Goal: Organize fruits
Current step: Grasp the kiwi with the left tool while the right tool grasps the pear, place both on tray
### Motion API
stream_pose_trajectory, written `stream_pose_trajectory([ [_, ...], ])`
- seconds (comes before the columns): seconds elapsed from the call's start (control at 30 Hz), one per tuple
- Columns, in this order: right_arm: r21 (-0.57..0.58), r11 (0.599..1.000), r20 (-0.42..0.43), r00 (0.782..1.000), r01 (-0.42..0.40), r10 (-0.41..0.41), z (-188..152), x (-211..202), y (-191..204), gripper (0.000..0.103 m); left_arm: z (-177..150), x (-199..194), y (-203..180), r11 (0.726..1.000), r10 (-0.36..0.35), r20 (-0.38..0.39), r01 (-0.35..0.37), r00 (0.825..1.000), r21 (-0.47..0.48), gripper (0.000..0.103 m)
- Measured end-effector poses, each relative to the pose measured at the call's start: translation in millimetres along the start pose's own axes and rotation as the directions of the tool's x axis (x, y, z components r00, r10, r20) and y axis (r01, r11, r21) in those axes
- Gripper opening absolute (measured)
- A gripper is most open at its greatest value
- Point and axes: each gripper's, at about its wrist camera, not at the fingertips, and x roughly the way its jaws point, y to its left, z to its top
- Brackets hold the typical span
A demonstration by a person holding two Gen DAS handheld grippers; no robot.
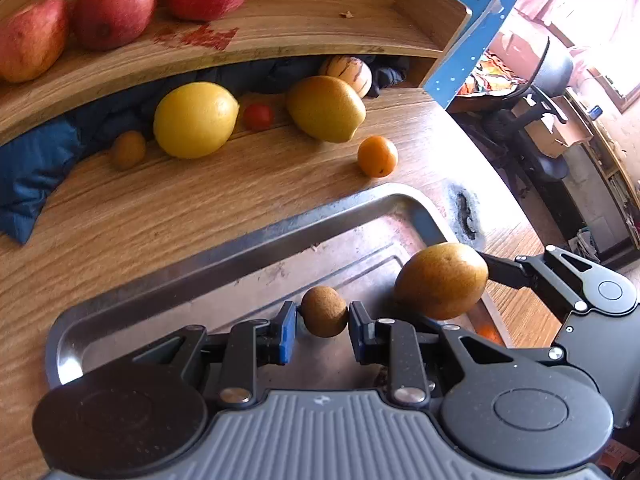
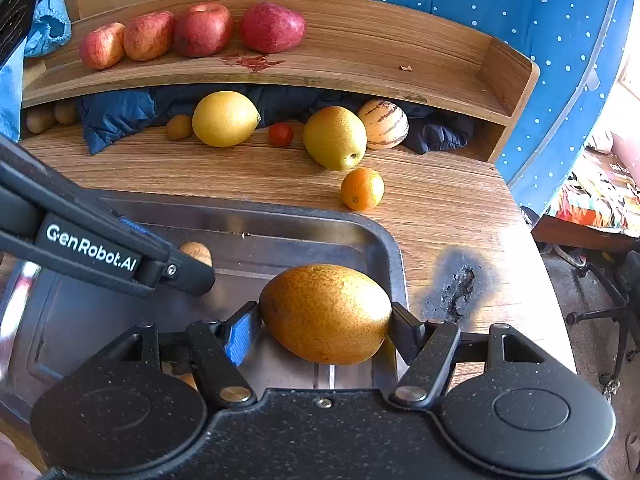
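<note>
Tray (image 1: 248, 240) below both tools: left tool (image 1: 322, 322) pinches a kiwi (image 1: 324, 311), right tool (image 2: 326, 326) at 3 o'clock clamps a pear (image 2: 326, 314).

We note two black claws, left (image 1: 322, 332) and right (image 2: 325, 330): blue pads, silver screws, white "GenRobot.AI" lettering.

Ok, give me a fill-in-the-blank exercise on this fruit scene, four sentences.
1. The left hand-held gripper is shut on a small brown ___.
2. The right hand-held gripper grips a large speckled golden-brown pear above the metal ___.
3. The wooden shelf holds ___ red apples.
4. The small round orange lies on the wooden ___.

Missing: kiwi; tray; four; table
</note>
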Motion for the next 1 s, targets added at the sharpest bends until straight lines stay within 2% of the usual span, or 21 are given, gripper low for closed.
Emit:
stream_pose_trajectory([
  [0.13,-0.003,1.000,0.004,1.000,-0.011,0.011,-1.8,-1.4,-1.8,0.071,-5.0,-1.6,0.5,0.999,0.025,0.003,-0.025,1.000,-0.022,0.030],
  [0.2,-0.008,1.000,0.008,1.000,-0.018,0.018,-3.9,-2.8,-3.0,0.072,-7.9,-2.6,0.5,0.998,0.039,0.006,-0.039,0.999,-0.039,0.040],
  [0.33,-0.016,0.999,0.030,0.999,-0.031,0.031,-8.3,-10.5,-6.7,0.082,-15.0,-7.3,-1.5,0.995,0.071,0.020,-0.070,0.997,-0.076,0.049],
  [0.43,-0.012,0.999,0.048,0.998,-0.036,0.037,-12.9,-18.6,-11.1,0.085,-22.1,-12.9,-6.2,0.990,0.098,0.031,-0.094,0.995,-0.101,0.060],
  [0.5,-0.008,0.999,0.058,0.997,-0.041,0.042,-17.2,-24.7,-14.0,0.087,-27.9,-17.7,-10.3,0.987,0.117,0.043,-0.112,0.992,-0.113,0.067],
  [0.57,-0.006,0.999,0.071,0.997,-0.037,0.038,-22.0,-31.3,-15.5,0.096,-33.9,-22.5,-13.7,0.983,0.137,0.053,-0.129,0.989,-0.130,0.074],
  [0.67,0.017,0.998,0.095,0.994,-0.060,0.058,-30.0,-42.3,-20.4,0.099,-46.3,-30.9,-18.1,0.972,0.176,0.067,-0.163,0.982,-0.169,0.084],
  [0.8,0.024,0.997,0.123,0.990,-0.071,0.068,-42.0,-56.2,-21.9,0.102,-63.7,-41.8,-21.8,0.955,0.221,0.072,-0.201,0.973,-0.217,0.094],
  [1.0,-0.014,0.994,0.153,0.982,-0.110,0.111,-63.3,-74.6,-19.5,0.102,-93.5,-57.6,-30.7,0.929,0.281,0.078,-0.251,0.957,-0.271,0.100],
])
